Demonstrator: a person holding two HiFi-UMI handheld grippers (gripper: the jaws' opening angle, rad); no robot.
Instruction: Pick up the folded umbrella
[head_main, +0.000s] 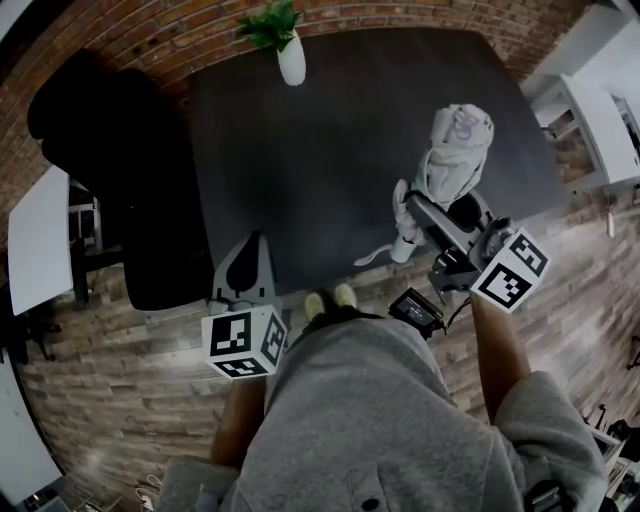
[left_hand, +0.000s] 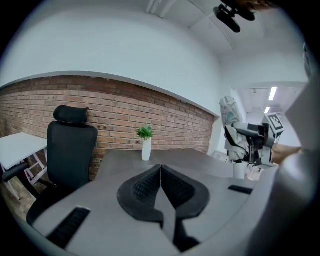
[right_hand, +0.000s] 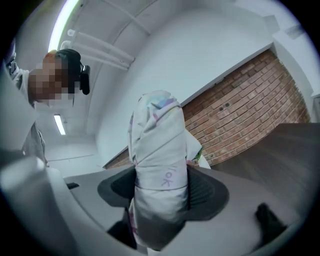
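Looking steeply down, the head view showed the right gripper clamped on a white folded fabric umbrella over the right side of a dark grey rectangular table. Whether the umbrella's lower end touched the top could not be told. The left gripper sat at the table's near edge, well apart from the umbrella. A slim white vase with a green plant stood at the far edge, and a black office chair was beside the table on the left. Each gripper's cube bore black-and-white square markers, with no letters to read.

From the left gripper view, the left gripper had its two dark ribbed pads pressed together with nothing between them. The vase stood ahead before a red brick wall, and the umbrella was off to the right.

From the right gripper view, the right gripper pinched the umbrella at its middle, one pad on each side. Faint purple lettering ran up the fabric — only something like "ok" could be made out.
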